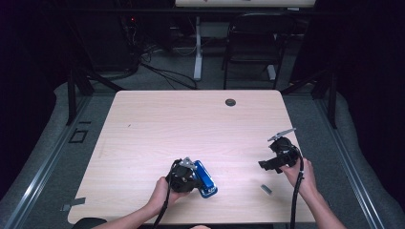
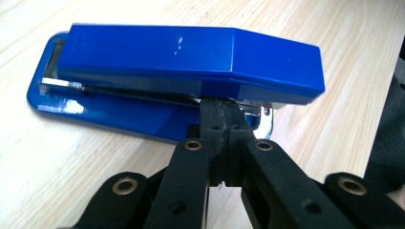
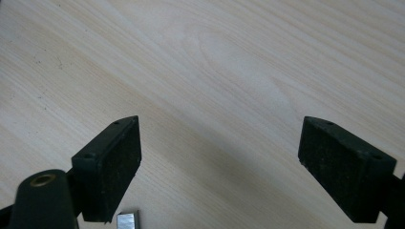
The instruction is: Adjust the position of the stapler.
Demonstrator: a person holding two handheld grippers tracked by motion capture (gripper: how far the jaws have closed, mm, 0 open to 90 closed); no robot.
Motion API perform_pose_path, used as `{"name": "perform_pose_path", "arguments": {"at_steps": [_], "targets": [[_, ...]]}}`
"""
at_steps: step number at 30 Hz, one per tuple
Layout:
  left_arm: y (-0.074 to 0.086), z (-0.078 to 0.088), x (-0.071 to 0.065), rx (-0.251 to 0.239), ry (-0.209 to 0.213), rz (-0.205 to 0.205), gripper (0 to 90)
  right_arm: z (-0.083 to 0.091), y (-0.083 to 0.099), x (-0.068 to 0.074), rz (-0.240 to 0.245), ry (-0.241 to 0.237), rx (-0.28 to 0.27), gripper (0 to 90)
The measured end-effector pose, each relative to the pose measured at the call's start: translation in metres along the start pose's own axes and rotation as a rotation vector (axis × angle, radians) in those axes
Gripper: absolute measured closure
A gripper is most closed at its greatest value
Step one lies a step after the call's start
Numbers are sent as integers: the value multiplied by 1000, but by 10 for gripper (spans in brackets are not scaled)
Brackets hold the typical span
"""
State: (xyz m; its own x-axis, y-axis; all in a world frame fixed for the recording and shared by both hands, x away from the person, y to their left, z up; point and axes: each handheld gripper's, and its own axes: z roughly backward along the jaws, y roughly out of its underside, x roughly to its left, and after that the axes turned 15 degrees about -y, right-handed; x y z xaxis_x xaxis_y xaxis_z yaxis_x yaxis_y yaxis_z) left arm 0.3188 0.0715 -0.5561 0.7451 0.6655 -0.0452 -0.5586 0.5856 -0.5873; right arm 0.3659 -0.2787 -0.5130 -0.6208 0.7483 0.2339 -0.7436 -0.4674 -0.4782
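Left gripper (image 2: 223,114) jaws closed, tips against blue stapler (image 2: 191,62)

Left forearm enters from the near edge of the table (image 1: 143,114), angled up toward the middle of that edge; left hand (image 1: 165,190) wraps the left gripper (image 2: 222,117) from behind, jaws pressed together, tips pointing down and forward. Right forearm comes in near the near right corner; right hand (image 1: 298,172) holds the right gripper (image 3: 219,162) above the table's right edge, jaws spread wide, nothing between the pads (image 3: 119,157).
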Motion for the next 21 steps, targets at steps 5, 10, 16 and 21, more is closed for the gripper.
{"name": "perform_pose_path", "arguments": {"at_steps": [5,10,16,21], "targets": [[-6,-5,-7,-19,-3,-19,900,-1,-1,1,-2,-6,5,146],[-9,-8,-8,-26,-5,-29,900,-3,-2,4,0,-13,8,148],[-9,-2,-6,-20,29,-39,849,-4,-2,7,4,-25,17,153],[-4,8,5,-2,46,-12,743,-6,-3,11,5,-39,18,158]]}}
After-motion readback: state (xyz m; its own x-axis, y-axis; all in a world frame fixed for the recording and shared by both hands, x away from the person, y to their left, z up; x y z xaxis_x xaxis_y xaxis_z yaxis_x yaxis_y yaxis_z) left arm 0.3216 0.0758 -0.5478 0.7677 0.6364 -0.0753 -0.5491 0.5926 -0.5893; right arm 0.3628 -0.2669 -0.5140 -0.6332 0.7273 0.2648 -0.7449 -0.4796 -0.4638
